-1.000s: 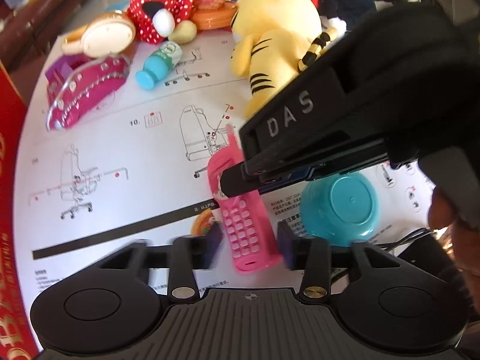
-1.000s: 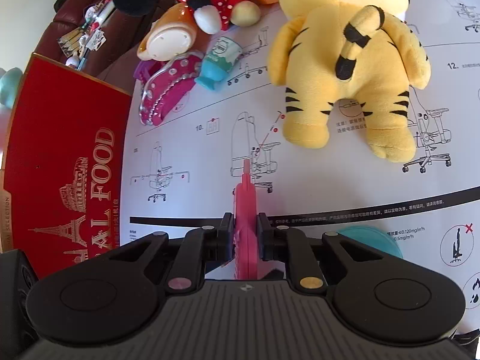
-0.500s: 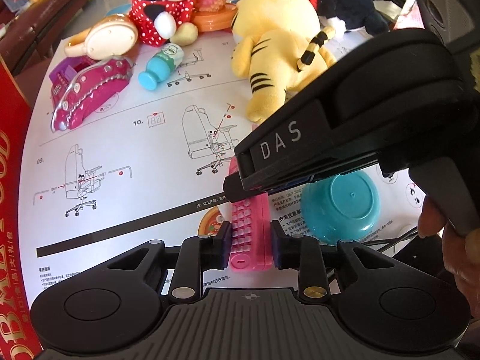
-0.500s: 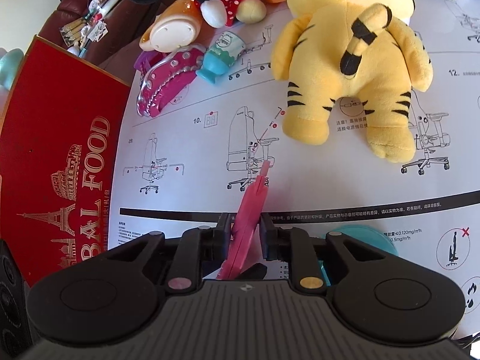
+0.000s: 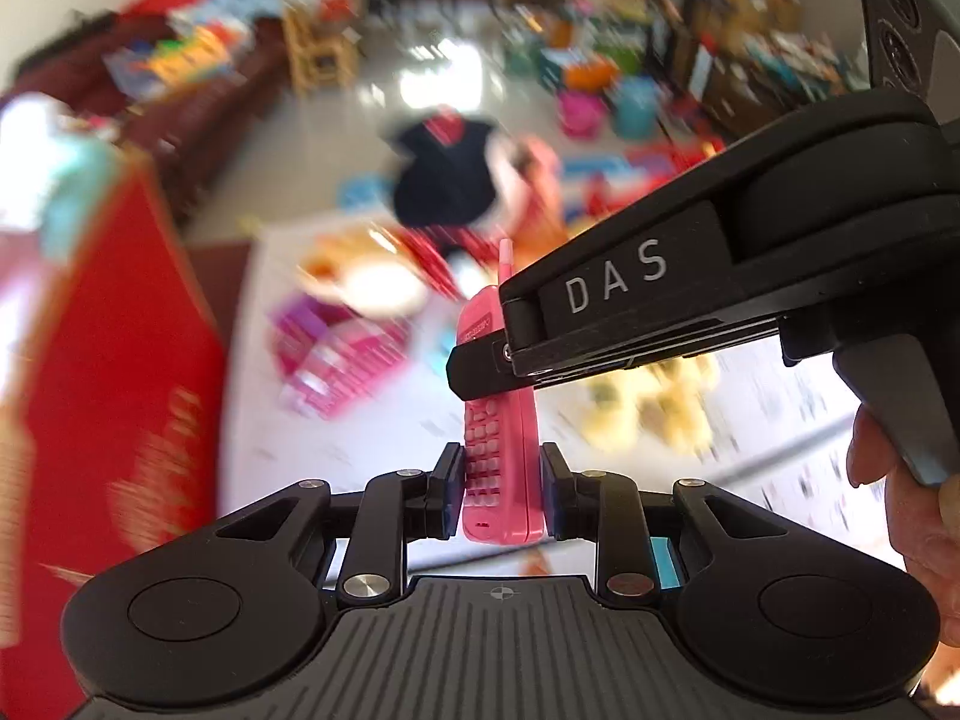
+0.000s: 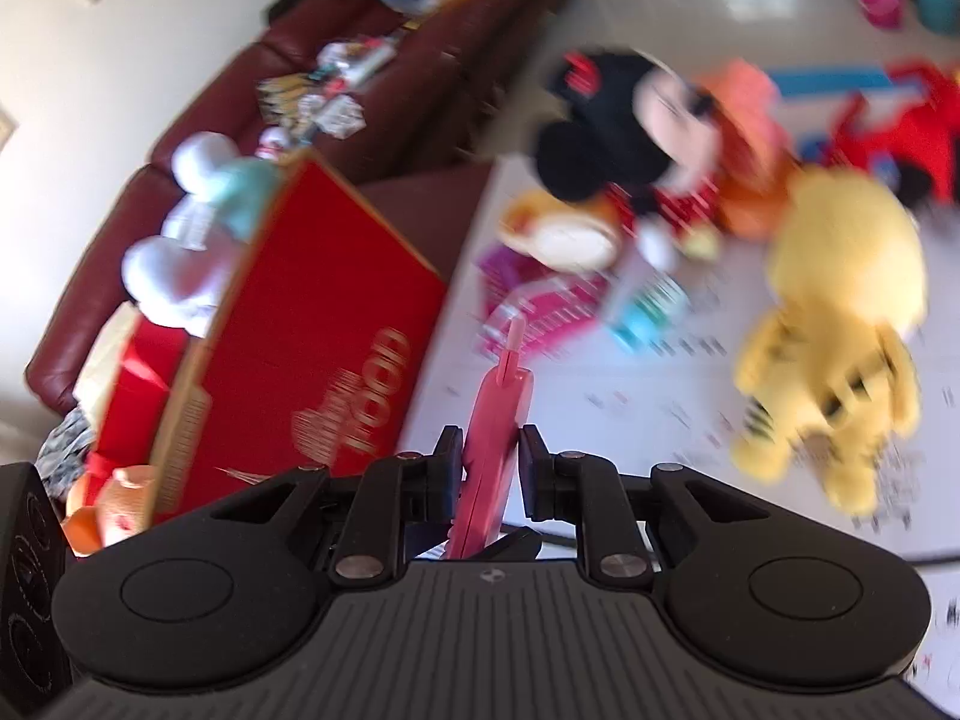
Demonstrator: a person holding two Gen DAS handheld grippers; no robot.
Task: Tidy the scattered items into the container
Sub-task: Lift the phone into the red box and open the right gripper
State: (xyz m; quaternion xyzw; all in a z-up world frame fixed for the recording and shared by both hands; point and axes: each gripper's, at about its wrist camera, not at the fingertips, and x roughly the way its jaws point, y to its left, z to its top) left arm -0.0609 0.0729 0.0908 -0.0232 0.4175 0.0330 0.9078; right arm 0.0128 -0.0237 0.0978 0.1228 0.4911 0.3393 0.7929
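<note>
Both of my claws grip one pink toy phone [image 5: 501,468]: the left gripper [image 5: 501,495] clamps its lower end across the keypad, and the right gripper [image 6: 491,471] pinches the same phone [image 6: 495,420] edge-on between narrow jaws, its antenna pointing away from me. In the left wrist view the right tool crosses the phone's upper half, with one hand [image 5: 912,516] of the person on its handle at the right edge. The phone hangs clear above the white instruction sheet [image 6: 576,384] that carries everything else. Beyond it I count one magenta toy [image 6: 540,306], one small teal bottle [image 6: 645,312], one yellow tiger plush [image 6: 840,324] towards the sheet's right side, and one black-eared mouse plush [image 6: 612,138] at its far edge, all blurred. One red box [image 6: 324,324] stands along the sheet's left edge, with one white and mint plush [image 6: 198,228] showing behind its far rim.
</note>
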